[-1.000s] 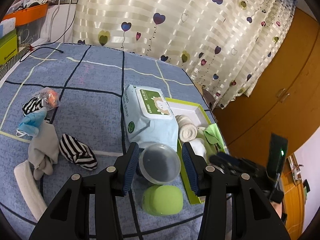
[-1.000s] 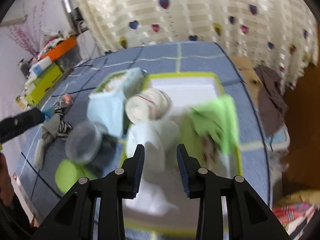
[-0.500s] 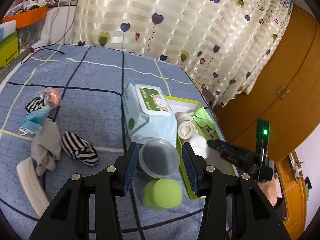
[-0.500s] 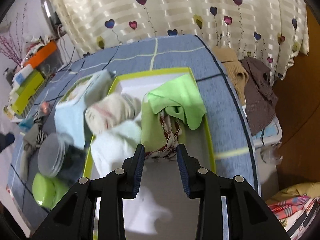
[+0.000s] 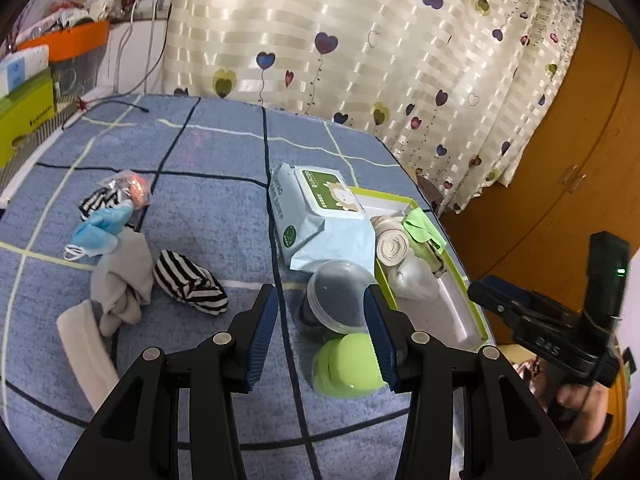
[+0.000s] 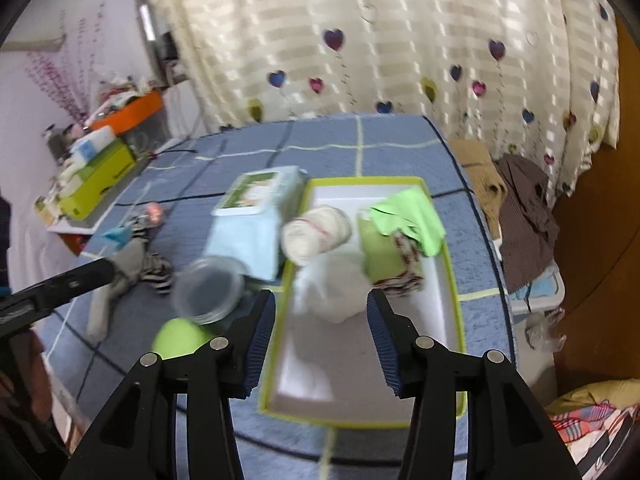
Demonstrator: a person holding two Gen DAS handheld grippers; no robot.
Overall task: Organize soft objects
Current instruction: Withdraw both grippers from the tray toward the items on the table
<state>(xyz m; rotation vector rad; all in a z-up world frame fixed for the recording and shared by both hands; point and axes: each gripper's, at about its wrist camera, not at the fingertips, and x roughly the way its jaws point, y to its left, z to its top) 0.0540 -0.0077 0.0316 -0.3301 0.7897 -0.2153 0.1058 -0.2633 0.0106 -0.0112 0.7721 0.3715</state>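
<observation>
right gripper jaws have just been opening, nothing between them, seemingly above the blurred tray; left gripper jaws spread, empty.

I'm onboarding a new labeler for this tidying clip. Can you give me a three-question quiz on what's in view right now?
1. True or false: the green cloth lies inside the green-rimmed tray.
2. Which lies outside the tray? A) rolled beige cloth B) striped sock C) white cloth
3. Fill in: the right tool has its jaws ___, nothing between them.

Key: 1 true; 2 B; 3 open
</observation>
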